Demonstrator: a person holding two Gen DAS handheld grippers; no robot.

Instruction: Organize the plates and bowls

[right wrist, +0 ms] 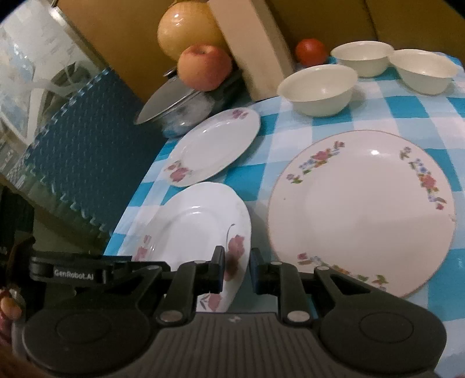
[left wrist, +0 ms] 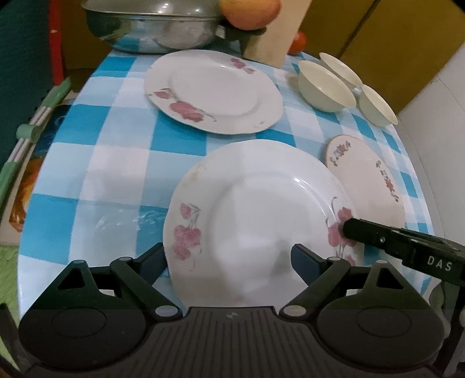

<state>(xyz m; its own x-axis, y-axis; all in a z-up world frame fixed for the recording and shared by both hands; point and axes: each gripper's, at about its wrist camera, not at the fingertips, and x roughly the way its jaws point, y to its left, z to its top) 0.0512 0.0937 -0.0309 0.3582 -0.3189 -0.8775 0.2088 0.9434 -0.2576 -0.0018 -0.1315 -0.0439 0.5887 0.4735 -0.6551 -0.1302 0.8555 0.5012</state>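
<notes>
A white plate with pink flowers (left wrist: 255, 221) is tilted up at the table's near edge. My right gripper (right wrist: 237, 269) is shut on its right rim (right wrist: 232, 261); its finger (left wrist: 360, 231) shows on that rim in the left wrist view. My left gripper (left wrist: 228, 258) is open, its jaws either side of the plate's near edge. A second pink-flower plate (left wrist: 213, 90) (right wrist: 215, 148) lies flat farther back. A plate with multicoloured flowers (right wrist: 360, 206) (left wrist: 366, 177) lies to the right. Three cream bowls (right wrist: 319, 88) (left wrist: 325, 85) stand at the back right.
A steel pot with a lid (left wrist: 151, 26) (right wrist: 180, 107), an apple (right wrist: 205, 67), a larger yellow fruit (right wrist: 186, 29), a wooden block (right wrist: 255, 49) and a tomato (right wrist: 311, 52) stand along the back. The blue checked tablecloth (left wrist: 96, 162) ends at the left edge.
</notes>
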